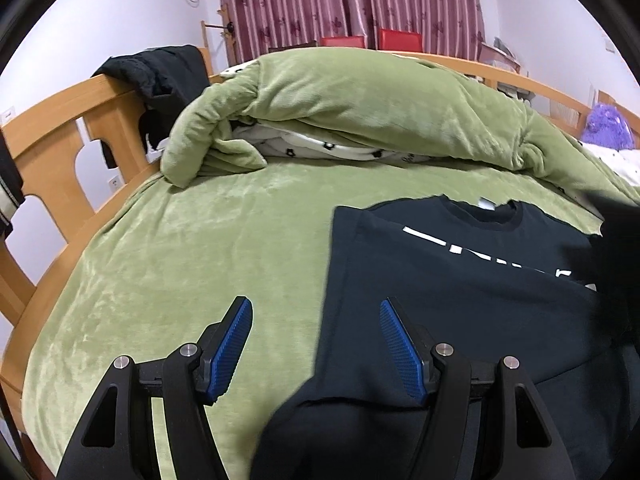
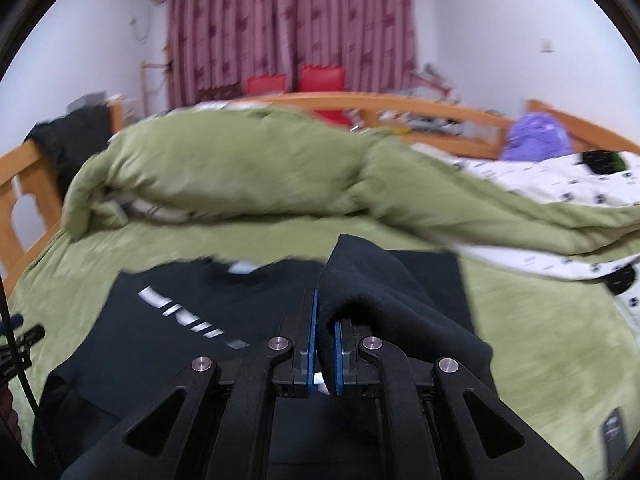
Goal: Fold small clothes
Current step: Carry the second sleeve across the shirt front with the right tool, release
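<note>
T-shirt (image 2: 168, 332) flat on green blanket (image 1: 168, 240), collar far | right gripper (image 2: 325, 336) pinches right-side fabric, lifted | left gripper (image 1: 316, 344) agape, empty, over left edge.

A home bedroom — wooden bed (image 1: 52, 128), green blanket (image 1: 360, 92), curtains (image 1: 352, 0).

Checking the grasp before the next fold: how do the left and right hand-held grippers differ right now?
The left hand-held gripper stands open with nothing between its blue pads; the right hand-held gripper is shut on a fold of the black T-shirt. The left hangs over the shirt's edge; the right lifts cloth. Both share blue ribbed pads and black frames.
</note>
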Demonstrator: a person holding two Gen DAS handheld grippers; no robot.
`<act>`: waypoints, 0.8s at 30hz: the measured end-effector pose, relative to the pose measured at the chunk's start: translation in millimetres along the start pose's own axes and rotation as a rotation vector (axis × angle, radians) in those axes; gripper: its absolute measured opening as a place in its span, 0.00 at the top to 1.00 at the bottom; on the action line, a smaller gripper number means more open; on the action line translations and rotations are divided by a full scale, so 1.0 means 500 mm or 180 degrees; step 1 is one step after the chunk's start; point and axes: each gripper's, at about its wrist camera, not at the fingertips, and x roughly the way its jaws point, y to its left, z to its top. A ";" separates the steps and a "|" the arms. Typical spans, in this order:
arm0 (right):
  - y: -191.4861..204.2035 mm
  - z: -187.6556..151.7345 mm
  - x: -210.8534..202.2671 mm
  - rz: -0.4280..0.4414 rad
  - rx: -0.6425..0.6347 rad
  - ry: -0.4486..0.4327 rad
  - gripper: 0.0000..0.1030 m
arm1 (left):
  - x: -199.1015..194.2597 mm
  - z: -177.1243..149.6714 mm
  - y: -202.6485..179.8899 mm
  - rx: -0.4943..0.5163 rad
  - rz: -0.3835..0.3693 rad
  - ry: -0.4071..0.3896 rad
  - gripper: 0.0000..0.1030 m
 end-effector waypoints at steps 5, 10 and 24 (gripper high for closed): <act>0.152 -0.092 0.086 0.0243 -0.0250 0.0329 0.93 | -0.006 -0.008 0.025 0.0032 0.0001 -0.0065 0.36; 0.205 -0.177 0.145 0.0285 -0.0432 0.0541 0.87 | -0.007 -0.007 0.033 0.0026 0.0041 -0.0078 0.36; 0.014 -0.172 -0.038 0.0340 -0.0314 0.0314 0.34 | -0.012 -0.009 -0.062 0.0171 -0.0182 -0.0075 0.35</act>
